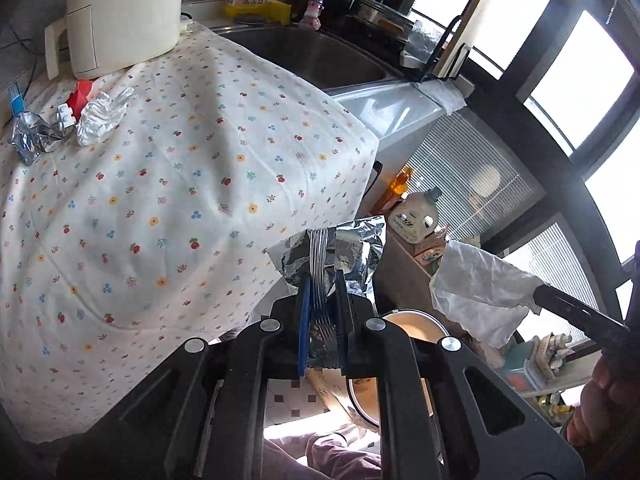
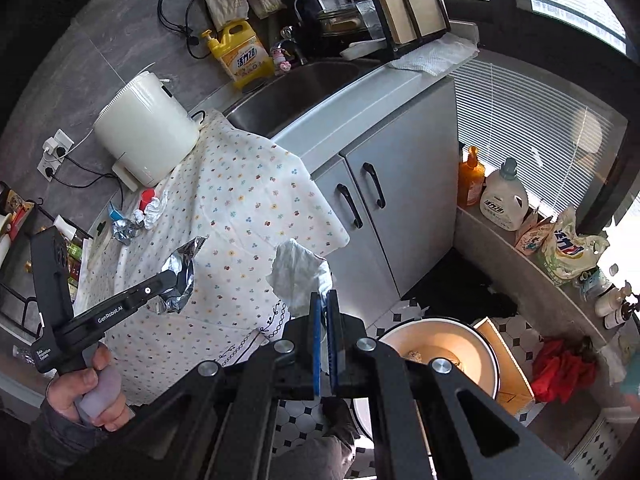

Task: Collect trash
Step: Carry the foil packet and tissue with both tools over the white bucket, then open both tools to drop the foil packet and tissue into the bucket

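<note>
On the left gripper (image 2: 178, 276) the arm reads "GenRobot.AI", with smaller print on its body too fine to read; a hand (image 2: 94, 396) grips its pale handle. Its jaws are nearly closed, pinching a crumpled foil wrapper (image 1: 332, 256) that sticks out past the fingertips. The right gripper (image 2: 325, 300) has its blue-padded jaws fully closed on a crumpled white tissue (image 2: 300, 276), which fans out above them. Both pieces hang in the air just off the edge of the counter, above a tiled floor with small dark diamonds. Below the right gripper sits a round bin (image 2: 472, 332), cream inside, with some scraps at its bottom. Just beyond the grippers a floral cloth (image 1: 160, 200) covers the counter and drapes over its edge. More trash lies at the cloth's far corner: a second foil ball (image 1: 32, 136), a white wad (image 1: 100, 116) and a red scrap (image 1: 80, 94), close together near a white pot (image 1: 120, 12). Past the cloth are a steel sink (image 1: 304, 56) and a yellow bottle (image 2: 240, 56) with a blue Chinese label. Grey cabinet doors (image 2: 384, 216) with black handles stand under the sink. On a ledge by the window blinds stand a white jug (image 2: 502, 196) with a similar label and an orange bottle (image 2: 470, 178).
</note>
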A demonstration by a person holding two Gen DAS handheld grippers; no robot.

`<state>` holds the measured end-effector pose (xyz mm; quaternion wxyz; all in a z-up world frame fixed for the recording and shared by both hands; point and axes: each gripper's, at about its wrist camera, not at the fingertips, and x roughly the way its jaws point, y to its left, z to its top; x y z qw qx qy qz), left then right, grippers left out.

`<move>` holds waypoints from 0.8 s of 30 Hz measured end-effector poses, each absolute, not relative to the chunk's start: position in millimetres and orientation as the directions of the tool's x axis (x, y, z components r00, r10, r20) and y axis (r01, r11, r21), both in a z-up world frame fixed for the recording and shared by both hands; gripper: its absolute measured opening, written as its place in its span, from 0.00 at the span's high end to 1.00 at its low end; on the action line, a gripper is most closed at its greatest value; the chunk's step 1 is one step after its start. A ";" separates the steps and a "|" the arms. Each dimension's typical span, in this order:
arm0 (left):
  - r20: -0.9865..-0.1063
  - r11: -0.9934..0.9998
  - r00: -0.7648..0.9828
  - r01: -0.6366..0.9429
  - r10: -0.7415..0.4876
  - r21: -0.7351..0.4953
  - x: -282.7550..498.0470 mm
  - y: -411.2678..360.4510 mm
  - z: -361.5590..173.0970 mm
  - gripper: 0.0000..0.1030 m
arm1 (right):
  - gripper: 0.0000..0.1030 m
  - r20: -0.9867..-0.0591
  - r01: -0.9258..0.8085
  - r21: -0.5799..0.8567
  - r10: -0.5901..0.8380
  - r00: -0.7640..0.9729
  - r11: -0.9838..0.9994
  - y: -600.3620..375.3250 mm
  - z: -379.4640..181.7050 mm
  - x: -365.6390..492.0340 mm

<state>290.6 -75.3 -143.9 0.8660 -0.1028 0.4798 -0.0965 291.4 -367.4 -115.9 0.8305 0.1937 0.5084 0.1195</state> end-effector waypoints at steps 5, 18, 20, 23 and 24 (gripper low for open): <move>-0.838 0.953 0.453 0.123 -0.302 -0.277 281.7 -122.7 -167.8 0.89 | 0.96 -0.833 0.059 0.420 0.358 0.422 0.906 -403.6 -136.7 262.4; -0.884 0.935 0.313 0.189 -0.347 -0.299 254.6 -202.3 -223.5 0.89 | 0.48 -0.912 0.146 0.345 0.294 0.287 0.927 -448.5 -206.9 222.1; -0.890 0.934 0.298 0.196 -0.346 -0.298 252.0 -210.9 -230.3 0.89 | 0.48 -0.908 0.135 0.342 0.290 0.302 0.930 -453.5 -205.6 217.9; -0.896 0.931 0.275 0.208 -0.350 -0.300 250.1 -222.8 -238.8 0.89 | 0.49 -0.913 0.161 0.341 0.285 0.294 0.926 -464.8 -209.5 211.9; -0.896 0.930 0.271 0.213 -0.351 -0.300 249.7 -226.8 -240.9 0.89 | 0.49 -0.913 0.169 0.340 0.282 0.294 0.925 -468.8 -210.0 209.7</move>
